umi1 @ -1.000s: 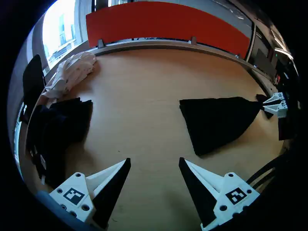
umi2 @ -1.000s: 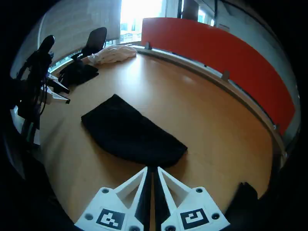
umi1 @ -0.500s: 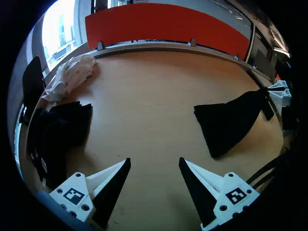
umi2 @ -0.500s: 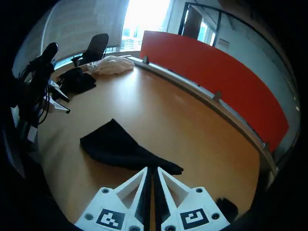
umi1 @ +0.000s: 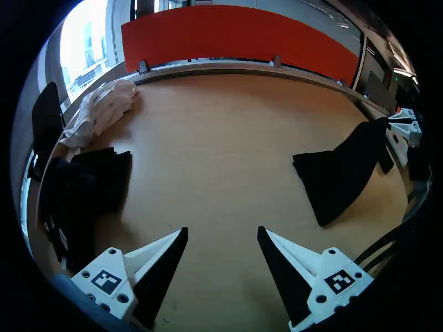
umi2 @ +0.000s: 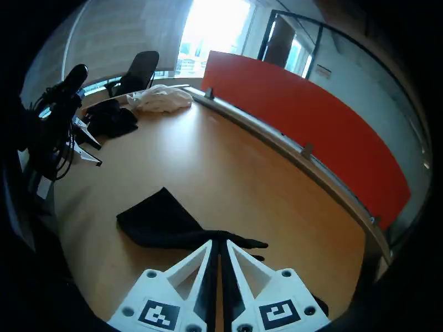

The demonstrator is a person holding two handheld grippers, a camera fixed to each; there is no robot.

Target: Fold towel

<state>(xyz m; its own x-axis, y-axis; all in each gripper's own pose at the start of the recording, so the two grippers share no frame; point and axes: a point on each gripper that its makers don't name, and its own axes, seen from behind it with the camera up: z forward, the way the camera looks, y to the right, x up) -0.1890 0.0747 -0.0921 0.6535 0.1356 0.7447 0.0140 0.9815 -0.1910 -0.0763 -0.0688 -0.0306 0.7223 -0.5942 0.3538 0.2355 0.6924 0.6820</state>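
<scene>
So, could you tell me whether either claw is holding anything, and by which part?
The right claw pinches the black towel by one bunched end; the left claw is open and holds nothing.

Black towel [umi1: 338, 177] on wooden table [umi1: 221, 138]

Left gripper [umi1: 221, 243]: lower frame of left gripper view, fingers spread wide, pointing forward. Right gripper [umi2: 220, 250]: bottom centre of right gripper view, fingers pressed together, pinching a corner of the towel [umi2: 158, 222].
</scene>
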